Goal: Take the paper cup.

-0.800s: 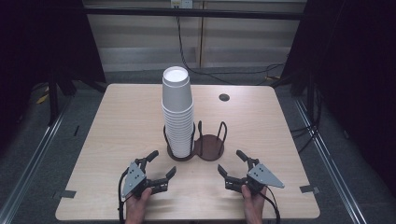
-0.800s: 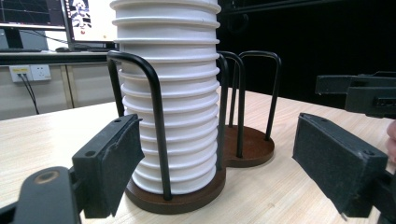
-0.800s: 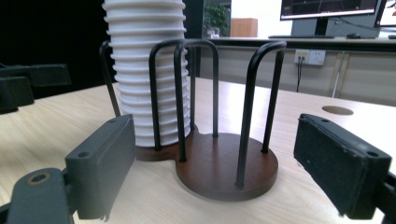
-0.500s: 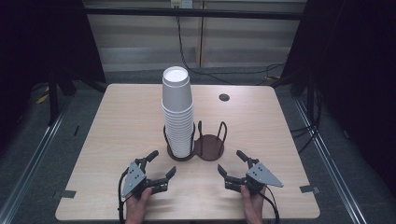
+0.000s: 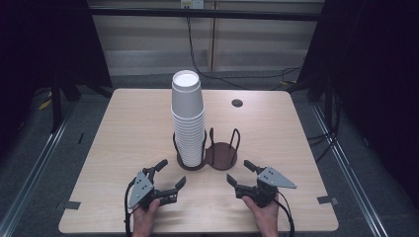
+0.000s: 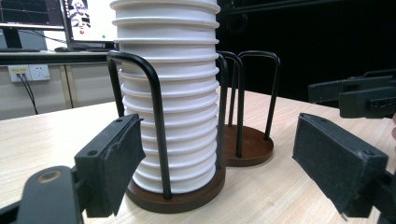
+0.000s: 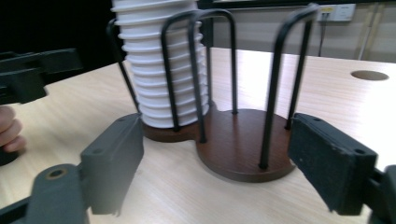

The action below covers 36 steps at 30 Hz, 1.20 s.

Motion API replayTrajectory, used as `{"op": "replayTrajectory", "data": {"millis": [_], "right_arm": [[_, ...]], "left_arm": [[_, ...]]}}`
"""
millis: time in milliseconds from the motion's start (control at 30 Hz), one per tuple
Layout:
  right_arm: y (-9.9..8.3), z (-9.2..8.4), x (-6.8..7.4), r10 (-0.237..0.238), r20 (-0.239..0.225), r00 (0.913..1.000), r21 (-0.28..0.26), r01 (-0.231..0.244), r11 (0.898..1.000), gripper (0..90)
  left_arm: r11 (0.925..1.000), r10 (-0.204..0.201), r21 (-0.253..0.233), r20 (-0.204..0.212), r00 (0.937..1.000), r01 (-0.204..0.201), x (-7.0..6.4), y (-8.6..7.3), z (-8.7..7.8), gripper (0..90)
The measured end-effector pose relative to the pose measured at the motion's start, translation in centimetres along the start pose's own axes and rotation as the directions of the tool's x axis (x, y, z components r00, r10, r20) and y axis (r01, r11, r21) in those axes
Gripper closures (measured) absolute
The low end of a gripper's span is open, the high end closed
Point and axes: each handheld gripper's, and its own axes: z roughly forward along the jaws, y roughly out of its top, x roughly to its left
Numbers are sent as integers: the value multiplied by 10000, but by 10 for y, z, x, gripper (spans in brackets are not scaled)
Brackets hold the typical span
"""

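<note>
White paper cups (image 5: 188,118) form a single nested stack with its long axis vertical and the cup bases pointing up, so the closed end of the top cup faces the high view. The stack stands in the left well of a dark brown two-well cup holder (image 5: 222,157) placed near the middle of the light wooden table (image 5: 123,128), slightly toward the person's edge. Black wire hoops rise from the holder base and enclose the lower rims of the stack; in the left gripper view one hoop (image 6: 156,116) crosses directly in front of the cups. The right well (image 7: 243,140) holds nothing, and its own hoops stand around it.

Left gripper (image 5: 165,178) rests low over the table, just in front of the holder and to its left, jaws aimed at the stack. Its jaws are spread apart with nothing between the pads, and the stack shows in the gap. Right gripper (image 5: 242,177) sits in front of the holder and to its right, jaws likewise spread and clear of any object, aimed at the vacant well. Both grippers stay apart from the holder.

A round hole (image 5: 237,103) sits in the tabletop behind the holder, toward the far right corner.
</note>
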Motion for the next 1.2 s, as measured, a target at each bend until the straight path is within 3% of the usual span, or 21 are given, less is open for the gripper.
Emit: {"op": "replayTrajectory", "data": {"millis": [300, 333, 433, 633, 800, 833, 1200], "right_arm": [[21, 2, 5, -277, -558, 9981, 166, 286, 9995, 227], [27, 2, 6, 61, -906, 9959, 462, -19, 9989, 228], [31, 2, 8, -70, -866, 9962, 384, 104, 9992, 231], [50, 4, 8, 198, -1625, 9865, 542, -111, 9985, 229], [58, 5, 10, 159, -1803, 9835, 538, -63, 9985, 228], [62, 5, 10, 226, -2074, 9780, 398, -147, 9991, 229], [89, 12, 14, -118, -2626, 9648, 226, 183, 9996, 216]], "left_arm": [[10000, -22, 1, 8, 10000, 22, 0, 0, 0, 160], [10000, -21, 8, 27, 10000, 21, 0, 0, 0, 160], [10000, -26, 2, 38, 10000, 26, 0, 0, 0, 160], [10000, -24, 8, 34, 10000, 24, 0, 0, 0, 160], [10000, -38, 18, 46, 10000, 37, 0, 0, 0, 161], [10000, -39, 18, 48, 10000, 39, 0, 0, 0, 161], [10000, -34, 22, 52, 10000, 34, 0, 0, -1, 160]]}}
